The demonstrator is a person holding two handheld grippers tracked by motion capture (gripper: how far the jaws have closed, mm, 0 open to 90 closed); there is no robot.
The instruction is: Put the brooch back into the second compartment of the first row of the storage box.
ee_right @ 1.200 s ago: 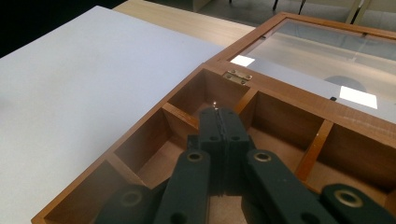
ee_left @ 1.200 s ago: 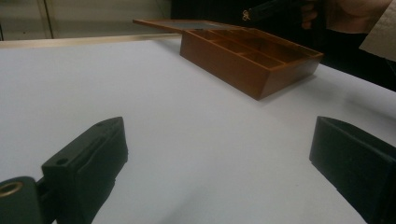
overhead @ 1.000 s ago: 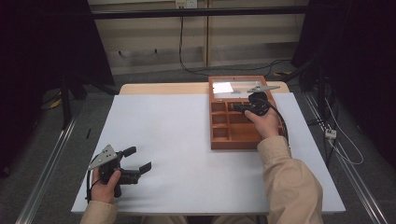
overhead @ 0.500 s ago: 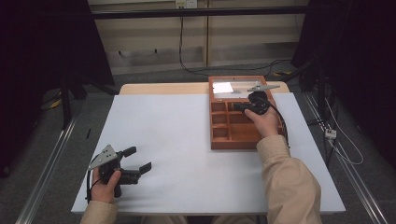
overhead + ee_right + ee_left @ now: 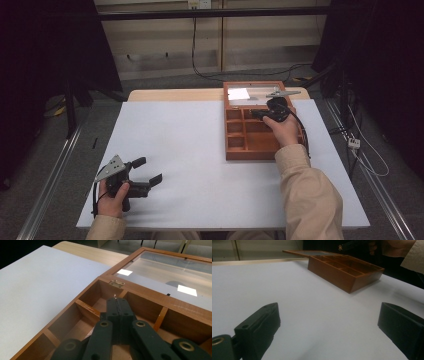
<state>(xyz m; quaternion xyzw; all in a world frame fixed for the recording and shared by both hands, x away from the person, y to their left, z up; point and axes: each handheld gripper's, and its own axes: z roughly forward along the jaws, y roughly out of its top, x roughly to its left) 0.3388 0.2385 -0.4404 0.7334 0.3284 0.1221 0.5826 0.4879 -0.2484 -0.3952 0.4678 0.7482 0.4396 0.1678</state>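
Note:
An open wooden box point(image 5: 250, 156) with several compartments sits at the table's far right, its glass lid point(image 5: 250, 93) laid flat behind it. My right gripper point(image 5: 256, 114) hovers over the box's far compartments. In the right gripper view its jaws point(image 5: 117, 300) are pressed together above a divider point(image 5: 87, 306), near the brass hinge point(image 5: 117, 283), with nothing visibly between them. My left gripper point(image 5: 149, 170) rests near the table's front left corner, open and holding nothing. In the left gripper view the box point(image 5: 342, 275) lies far ahead of its wide-apart jaws point(image 5: 328, 315).
The white tabletop point(image 5: 190, 145) spreads bare between the two hands. Its wooden far edge point(image 5: 175, 95) shows behind the white sheet. A cable point(image 5: 300, 135) trails from the right gripper along the sleeve. Dark stands and floor cables surround the table.
The right gripper has edged slightly toward the far end of the box. The left gripper has stayed put.

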